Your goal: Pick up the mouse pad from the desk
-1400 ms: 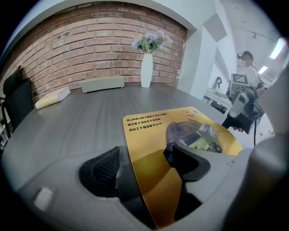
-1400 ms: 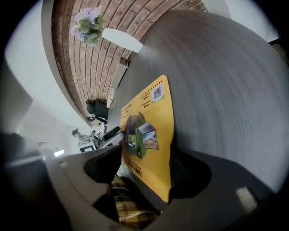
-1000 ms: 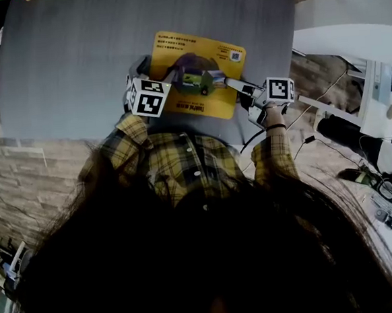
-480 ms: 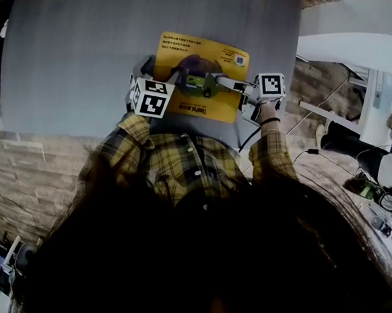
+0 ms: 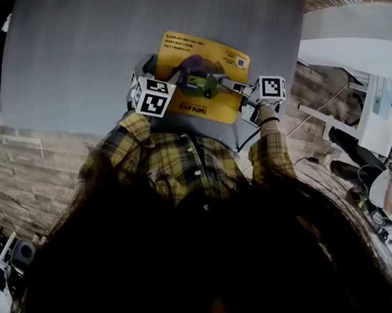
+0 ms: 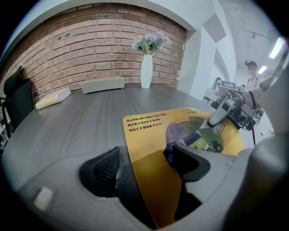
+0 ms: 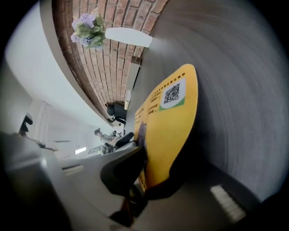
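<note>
The yellow mouse pad [image 5: 208, 57] lies on the grey desk [image 5: 73, 61] in front of me. My left gripper [image 5: 161, 69] straddles its near left edge with jaws apart. In the left gripper view [image 6: 142, 155] one jaw rests over the yellow face of the mouse pad [image 6: 149, 149], and the other sits beside the raised edge, whose dark underside shows. My right gripper [image 5: 222, 83] reaches in from the right. In the right gripper view [image 7: 146, 180] its jaws pinch the edge of the mouse pad [image 7: 174, 122], which stands off the desk over a dark shadow.
A white vase of flowers [image 6: 146, 70], a long grey box [image 6: 103, 84] and a beige block [image 6: 52, 98] line the desk's far side by the brick wall. A black chair [image 6: 18, 97] stands at the left. A white table [image 5: 349, 46] and floor cables lie to the right.
My right gripper has slid a little left onto the pad's right edge and its jaws have closed on it. The left gripper has stayed where it was.
</note>
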